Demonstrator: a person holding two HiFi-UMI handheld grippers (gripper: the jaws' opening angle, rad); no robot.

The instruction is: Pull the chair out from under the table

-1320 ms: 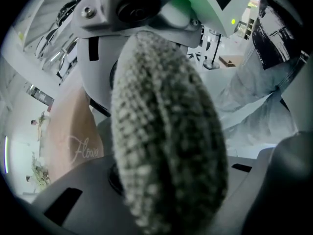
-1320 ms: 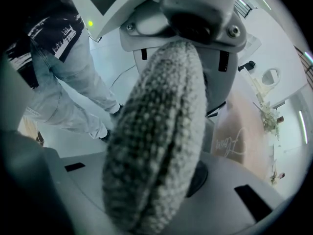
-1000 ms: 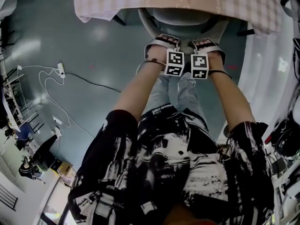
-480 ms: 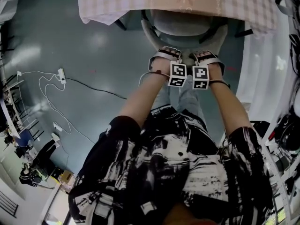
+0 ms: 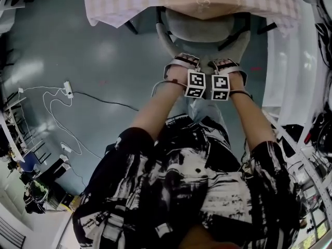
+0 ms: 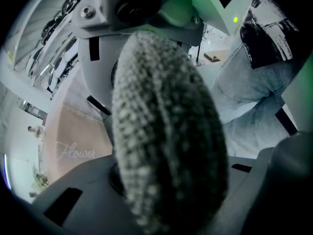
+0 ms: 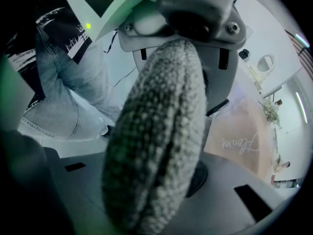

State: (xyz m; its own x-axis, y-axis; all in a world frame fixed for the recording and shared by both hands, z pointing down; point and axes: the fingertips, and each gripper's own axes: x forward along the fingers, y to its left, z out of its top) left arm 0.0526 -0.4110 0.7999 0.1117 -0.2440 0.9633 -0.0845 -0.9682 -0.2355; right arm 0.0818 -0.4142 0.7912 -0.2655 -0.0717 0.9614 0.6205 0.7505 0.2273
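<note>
Grey chair (image 5: 205,26): far centre, seat partly under the table (image 5: 124,1) with its checked cloth. The left gripper (image 5: 181,62) and right gripper (image 5: 226,64) are side by side. Each is clamped on the knitted backrest (image 6: 166,131).

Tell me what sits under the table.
A grey chair, partly out, with dark legs beside it. The tablecloth covers the seat's far end and everything deeper.

One chair (image 5: 205,26), one table (image 5: 129,1), two grippers (left gripper (image 5: 182,62), right gripper (image 5: 224,64)) and, seemingly, one power strip (image 5: 68,88) are counted.
</note>
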